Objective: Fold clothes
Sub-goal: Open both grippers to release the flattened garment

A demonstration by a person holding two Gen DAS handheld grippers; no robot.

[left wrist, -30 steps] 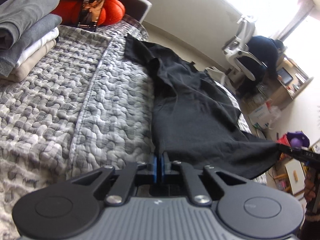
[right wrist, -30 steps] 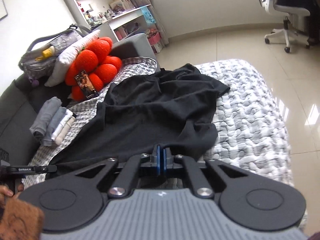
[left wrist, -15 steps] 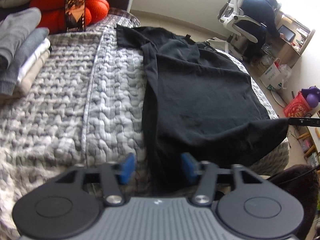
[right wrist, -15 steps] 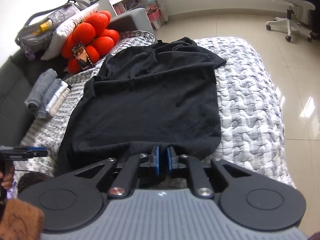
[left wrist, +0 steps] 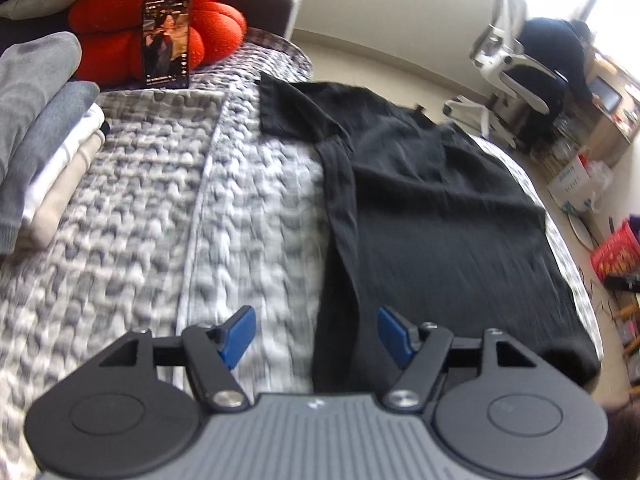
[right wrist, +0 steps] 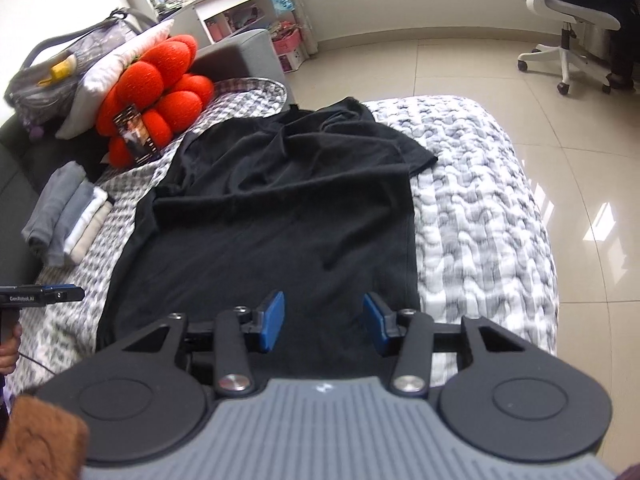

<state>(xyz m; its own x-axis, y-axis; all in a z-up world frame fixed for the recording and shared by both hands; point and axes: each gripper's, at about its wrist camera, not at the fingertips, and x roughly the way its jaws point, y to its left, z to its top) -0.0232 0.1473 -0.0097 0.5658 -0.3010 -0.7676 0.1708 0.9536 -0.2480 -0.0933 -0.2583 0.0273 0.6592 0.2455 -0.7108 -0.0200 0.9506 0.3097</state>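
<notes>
Left gripper (left wrist: 316, 334): fingers (left wrist: 239, 334) parted wide, nothing between the pads; they hang over the near left edge of the black T-shirt (left wrist: 432, 232), where garment meets quilt.

Right gripper (right wrist: 324, 322): fingers (right wrist: 272, 320) likewise spread and empty, poised above the near hem of the black T-shirt (right wrist: 288, 224).

Garment condition: the T-shirt lies spread lengthwise on the bed (right wrist: 480, 208), hem toward 6 o'clock, collar and sleeves toward 12 o'clock. The lower body is fairly flat. The far end is rumpled, and a narrow strip along the left edge appears doubled over. No lengthwise or crosswise fold of the body is evident.

Completed work visible: a stack of folded clothes (left wrist: 44, 140) rests at 9 o'clock in the left view, well apart from the T-shirt, beside a red cushion (left wrist: 160, 16).

Assessment: this item reads as laid out but unfolded; smoothing the far end, folding in the sides and sleeves, and halving remain. Whether further garments await cannot be determined.
</notes>
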